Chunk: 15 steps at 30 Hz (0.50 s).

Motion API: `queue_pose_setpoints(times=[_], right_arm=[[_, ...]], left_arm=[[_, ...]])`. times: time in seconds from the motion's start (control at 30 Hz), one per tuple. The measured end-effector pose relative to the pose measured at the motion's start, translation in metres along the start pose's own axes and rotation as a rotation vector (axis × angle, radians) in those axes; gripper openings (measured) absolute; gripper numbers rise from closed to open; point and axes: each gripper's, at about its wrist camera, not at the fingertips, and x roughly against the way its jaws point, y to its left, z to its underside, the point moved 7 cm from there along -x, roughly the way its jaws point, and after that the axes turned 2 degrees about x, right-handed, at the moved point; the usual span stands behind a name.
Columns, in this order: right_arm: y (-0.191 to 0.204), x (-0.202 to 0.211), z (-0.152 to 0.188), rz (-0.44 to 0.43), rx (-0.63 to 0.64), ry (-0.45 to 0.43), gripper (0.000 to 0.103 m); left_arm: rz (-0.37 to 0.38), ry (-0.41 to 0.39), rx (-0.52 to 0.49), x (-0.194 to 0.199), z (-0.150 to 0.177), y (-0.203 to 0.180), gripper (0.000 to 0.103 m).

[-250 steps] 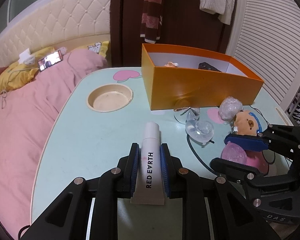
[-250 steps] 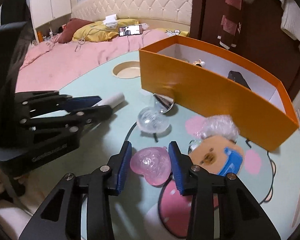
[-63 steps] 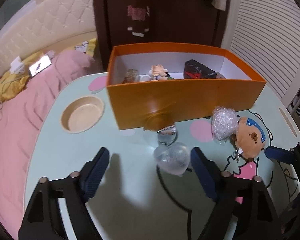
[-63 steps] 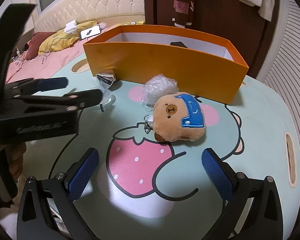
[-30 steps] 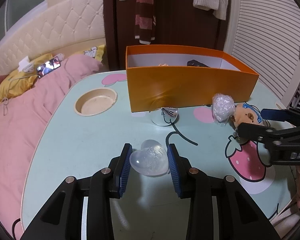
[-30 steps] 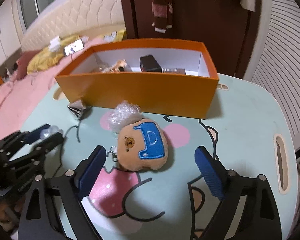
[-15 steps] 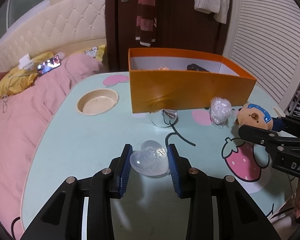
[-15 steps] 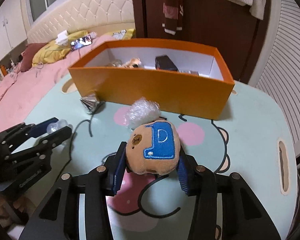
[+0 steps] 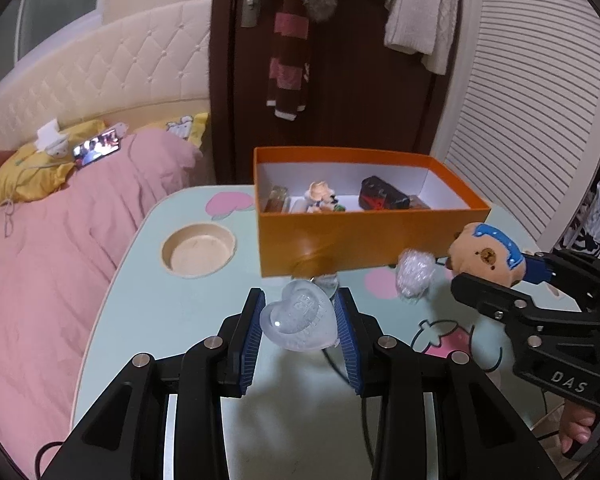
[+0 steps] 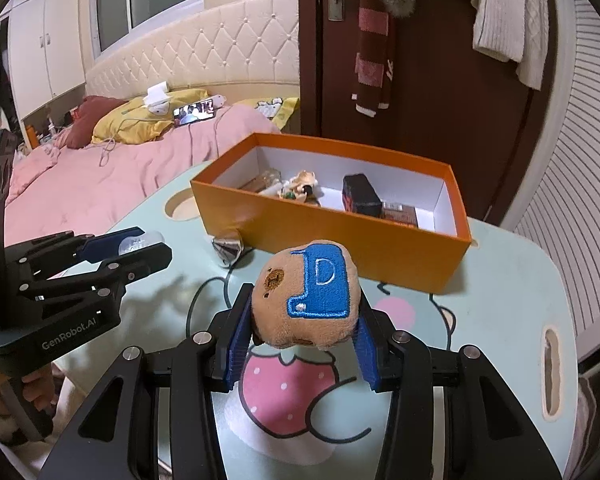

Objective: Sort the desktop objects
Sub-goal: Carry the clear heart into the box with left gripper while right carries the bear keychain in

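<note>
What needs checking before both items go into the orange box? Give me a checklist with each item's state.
1. Left tongs gripping the clear heart: ok, pads press both its sides.
2. Right tongs gripping the plush bear: ok, its jaws have just closed on it.
3. Both items lifted off the table: ok.
4. Free space in the orange box: ok, white floor shows at its right end.
5. Path to the box: ok for the bear; the plastic ball and a small shiny item lie on the table before its front wall.
6. Bear's keyring hanging free: cannot tell, hidden.
</note>
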Motion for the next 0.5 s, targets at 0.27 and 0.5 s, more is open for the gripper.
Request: queue_pose_setpoints(times=[0.27,0.5], right_arm=[[-0.014,-0.01,-0.015,0.008,-0.022,-0.012,0.047],[-0.027,-0.019,-0.036,0.016,-0.044,-0.036,0.047]], left_arm=[[0.034,0.003,-0.016,-0.013,-0.025,-0.01,0.034],[0.057,-0.032,-0.045,-0.023,-0.06,-0.02,0.034]])
